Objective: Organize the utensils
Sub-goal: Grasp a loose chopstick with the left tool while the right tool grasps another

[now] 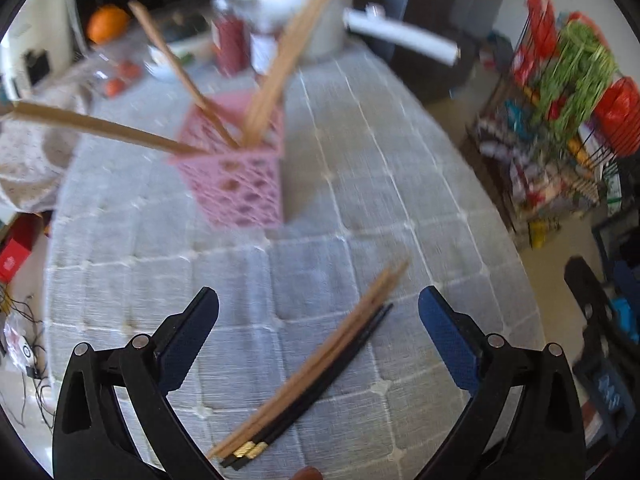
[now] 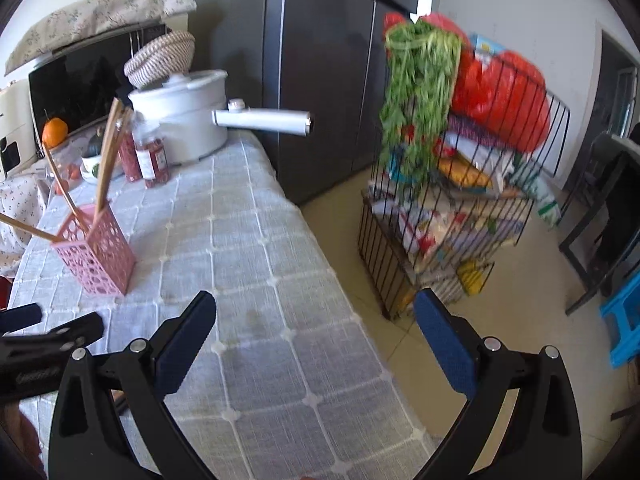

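Observation:
A pink perforated holder (image 1: 236, 176) stands on the grey checked tablecloth (image 1: 360, 184) with several wooden chopsticks (image 1: 276, 76) leaning out of it; the same pink holder (image 2: 98, 252) shows at the left of the right wrist view. A loose bundle of wooden and black chopsticks (image 1: 320, 364) lies on the cloth between the fingers of my left gripper (image 1: 318, 308), which is open and not touching them. My right gripper (image 2: 314, 312) is open and empty, over the table's right edge. Part of the left gripper (image 2: 48, 336) shows at the left of the right wrist view.
A white pot (image 2: 184, 116) with a long handle, red jars (image 2: 150, 160), an orange (image 2: 54, 132) and a microwave (image 2: 80, 84) crowd the table's far end. A wire rack (image 2: 460, 208) with greens and bags stands on the floor at the right, beside a blue stool (image 2: 624, 316).

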